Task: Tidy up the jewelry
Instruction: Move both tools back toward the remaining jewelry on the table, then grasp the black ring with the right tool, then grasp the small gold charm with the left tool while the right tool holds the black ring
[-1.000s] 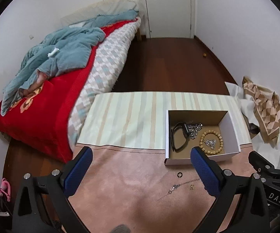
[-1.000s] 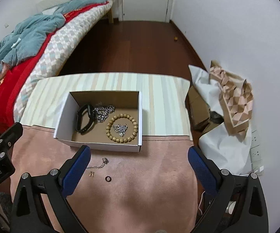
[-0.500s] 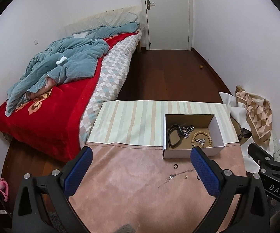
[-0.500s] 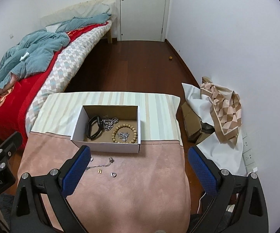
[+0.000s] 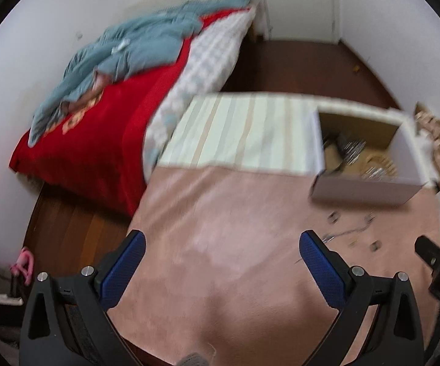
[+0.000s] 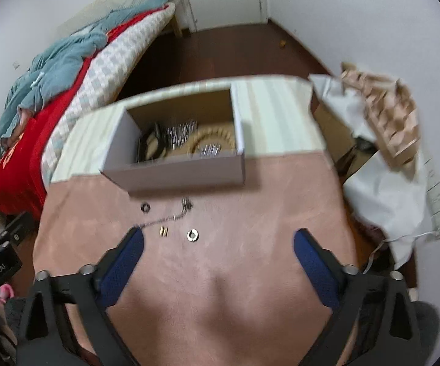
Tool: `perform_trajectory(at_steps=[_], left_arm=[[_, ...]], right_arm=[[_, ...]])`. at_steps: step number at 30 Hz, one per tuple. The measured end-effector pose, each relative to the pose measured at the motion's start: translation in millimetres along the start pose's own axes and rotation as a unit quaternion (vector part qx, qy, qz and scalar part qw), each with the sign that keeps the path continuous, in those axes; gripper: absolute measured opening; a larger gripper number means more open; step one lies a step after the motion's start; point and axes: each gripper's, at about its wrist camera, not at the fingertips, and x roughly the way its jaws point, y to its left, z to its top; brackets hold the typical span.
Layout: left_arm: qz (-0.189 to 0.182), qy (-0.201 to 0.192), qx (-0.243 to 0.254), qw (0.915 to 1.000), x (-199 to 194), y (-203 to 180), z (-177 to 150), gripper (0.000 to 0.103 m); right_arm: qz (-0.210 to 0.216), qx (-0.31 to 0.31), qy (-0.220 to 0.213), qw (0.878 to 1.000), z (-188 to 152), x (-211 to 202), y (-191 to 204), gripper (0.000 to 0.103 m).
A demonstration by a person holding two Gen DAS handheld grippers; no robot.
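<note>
A white cardboard box (image 6: 177, 169) stands on the table and holds a black band (image 6: 150, 149), silver chains (image 6: 179, 132) and a wooden bead bracelet (image 6: 217, 135). In front of it on the pink cloth lie a thin chain (image 6: 171, 216), a dark ring (image 6: 144, 207), a silver ring (image 6: 192, 234) and small gold studs (image 6: 163, 231). My right gripper (image 6: 218, 241) is open and empty, just before these pieces. My left gripper (image 5: 220, 244) is open and empty, left of the box (image 5: 363, 187) and the blurred loose pieces (image 5: 351, 231).
A table with pink cloth (image 6: 220, 274) and a striped cloth (image 5: 244, 131) at the back. A bed with red cover (image 5: 92, 134) stands at the left. Crumpled paper and a patterned box (image 6: 393, 116) lie to the right. Dark wooden floor and a door are beyond.
Both grippers have dropped back toward the table and closer to the box; both views are motion-blurred now. The jewelry has not moved. Both grippers stay open.
</note>
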Motion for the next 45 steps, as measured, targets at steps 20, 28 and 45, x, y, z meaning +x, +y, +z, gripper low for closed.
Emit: perform_trajectory(at_steps=[20,28,45], left_arm=[[0.012,0.064,0.016,0.9978,60.7,-10.7,-19.3,0.103],[-0.097,0.08,0.053,0.9907,52.5,-84.0,-13.7,0.101],[-0.137,0.089,0.122,0.9791,61.3,-156.8,-20.6,0.049]], right_arm=[[-0.032,-0.062,0.012,0.997,-27.2,84.0,30.5,0.013],[-0.039,0.007,0.005,0.999,-22.6,51.4,-30.6,0.013],[-0.064,0.052,0.012,0.997,-37.9,55.2,-76.1,0.013]])
